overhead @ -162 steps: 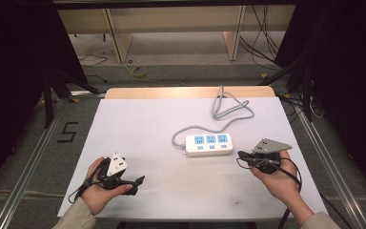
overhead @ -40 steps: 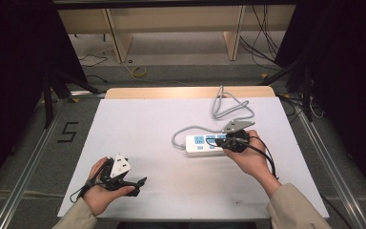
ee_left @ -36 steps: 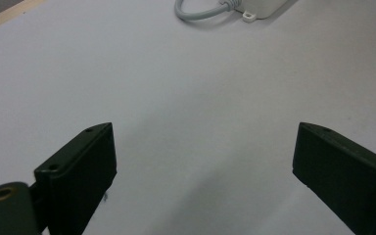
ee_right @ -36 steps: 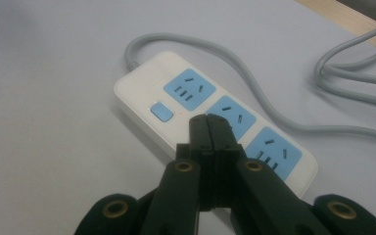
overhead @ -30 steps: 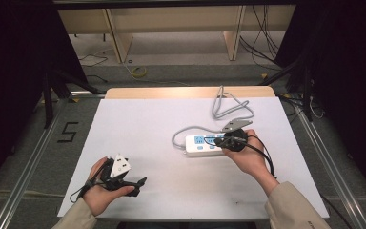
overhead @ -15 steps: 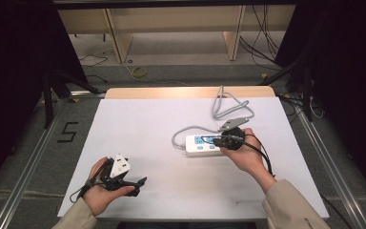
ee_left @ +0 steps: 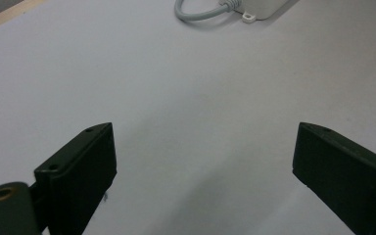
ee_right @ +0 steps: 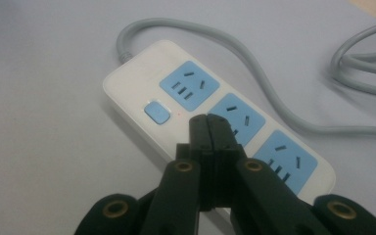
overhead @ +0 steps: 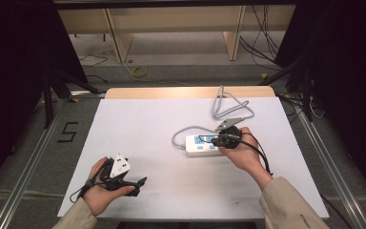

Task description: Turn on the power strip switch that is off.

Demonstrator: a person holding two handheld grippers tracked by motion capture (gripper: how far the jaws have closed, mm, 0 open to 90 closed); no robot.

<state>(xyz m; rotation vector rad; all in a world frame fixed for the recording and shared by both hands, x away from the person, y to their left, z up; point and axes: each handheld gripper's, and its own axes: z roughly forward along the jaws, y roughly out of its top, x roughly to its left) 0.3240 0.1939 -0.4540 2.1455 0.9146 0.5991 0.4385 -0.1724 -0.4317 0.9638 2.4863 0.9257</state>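
A white power strip [overhead: 199,144] with three blue sockets and a blue button [ee_right: 157,113] lies right of the table's middle. Its grey cable [overhead: 228,107] loops toward the far edge. My right gripper [overhead: 220,140] hovers over the strip, jaws pressed together with nothing between them. In the right gripper view the tips [ee_right: 208,123] sit just above the strip's near edge, beside the button and the middle socket. My left gripper [overhead: 140,181] rests low near the front left of the table, open, with bare table between its jaws. The strip's end [ee_left: 254,9] shows far ahead of it.
The white table top [overhead: 143,124] has a wooden strip [overhead: 186,92] along its far edge. Metal rails run down both sides of the table. Beyond the far edge are wooden shelf legs and loose cables on the floor.
My right gripper has travelled from the strip's right side leftward over it and now hangs above its middle, jaws shut. The left gripper has stayed in place.
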